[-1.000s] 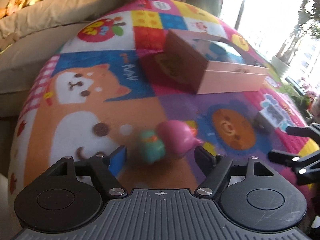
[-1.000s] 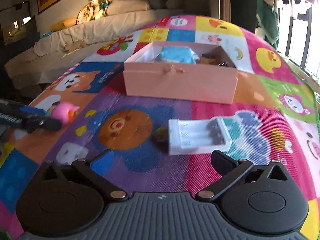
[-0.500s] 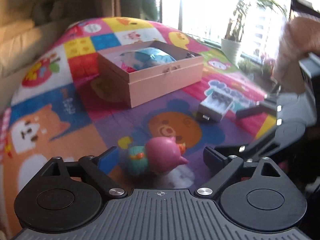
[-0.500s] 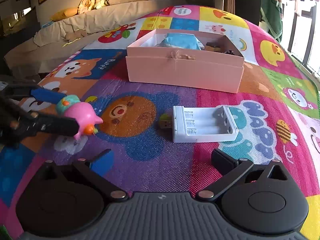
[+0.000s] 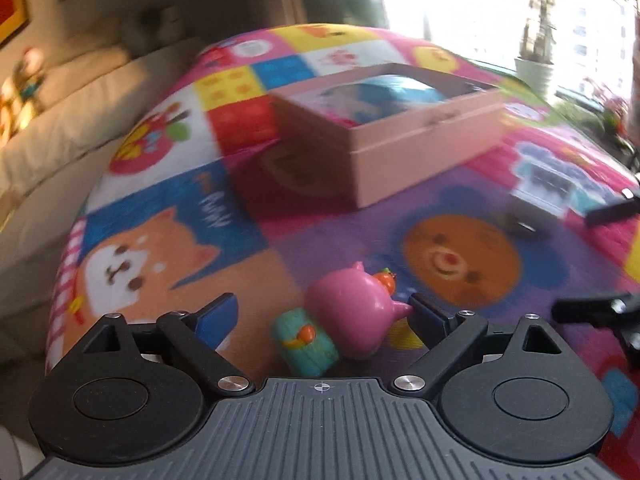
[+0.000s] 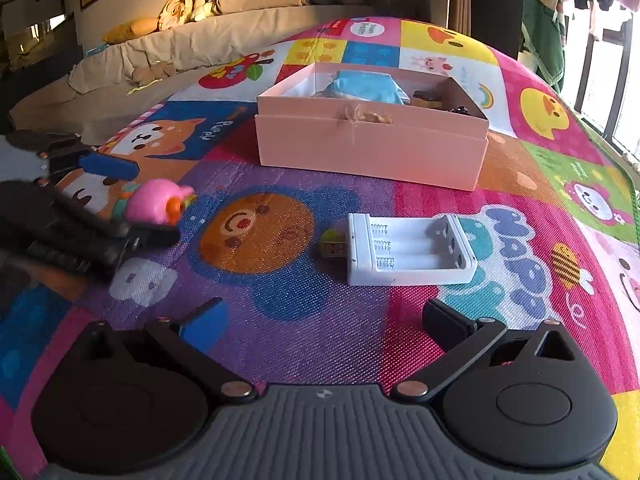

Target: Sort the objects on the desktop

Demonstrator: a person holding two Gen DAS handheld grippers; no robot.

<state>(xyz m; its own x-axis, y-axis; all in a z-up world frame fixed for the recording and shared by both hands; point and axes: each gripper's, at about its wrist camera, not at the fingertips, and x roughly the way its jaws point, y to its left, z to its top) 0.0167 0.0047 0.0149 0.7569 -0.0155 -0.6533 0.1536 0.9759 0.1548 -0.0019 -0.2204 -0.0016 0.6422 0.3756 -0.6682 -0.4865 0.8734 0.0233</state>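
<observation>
Patchwork play mat [image 6: 304, 320] (cartoon animals) fronts beige sofa [image 6: 224, 36].

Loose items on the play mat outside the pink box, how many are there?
2: a pink toy between the open left gripper's fingers, and a white battery holder beyond the right gripper. Others may be hidden.

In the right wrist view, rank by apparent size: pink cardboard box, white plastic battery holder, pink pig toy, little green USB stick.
1. pink cardboard box
2. white plastic battery holder
3. pink pig toy, partly hidden by a gripper finger
4. little green USB stick
</observation>
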